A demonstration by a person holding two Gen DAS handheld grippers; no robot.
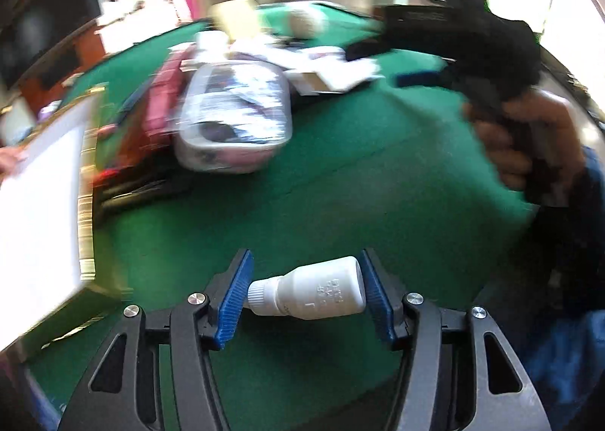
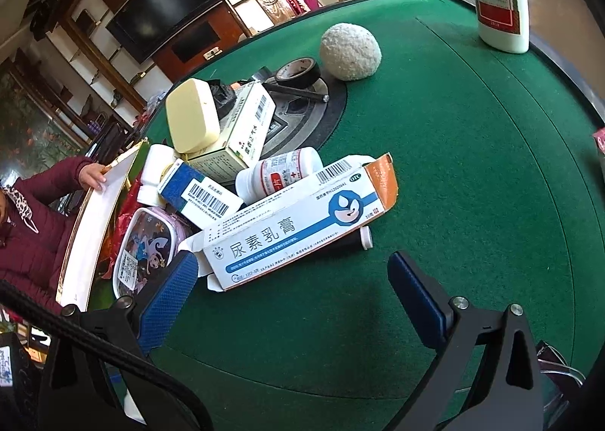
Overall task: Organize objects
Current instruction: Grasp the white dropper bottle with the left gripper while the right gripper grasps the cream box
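Small white plastic bottle (image 1: 308, 289) is clamped sideways between left gripper (image 1: 307, 293) jaws above green felt counter (image 1: 340, 181); right gripper (image 2: 293, 298) jaws are spread, empty.

The left tongs (image 1: 305, 293), tilted downward, pinch a small white plastic bottle (image 1: 314, 294) endwise between their blue ribbed pads (image 1: 235, 293), while the right tongs (image 2: 293, 294) hang spread wide, gripping nothing.
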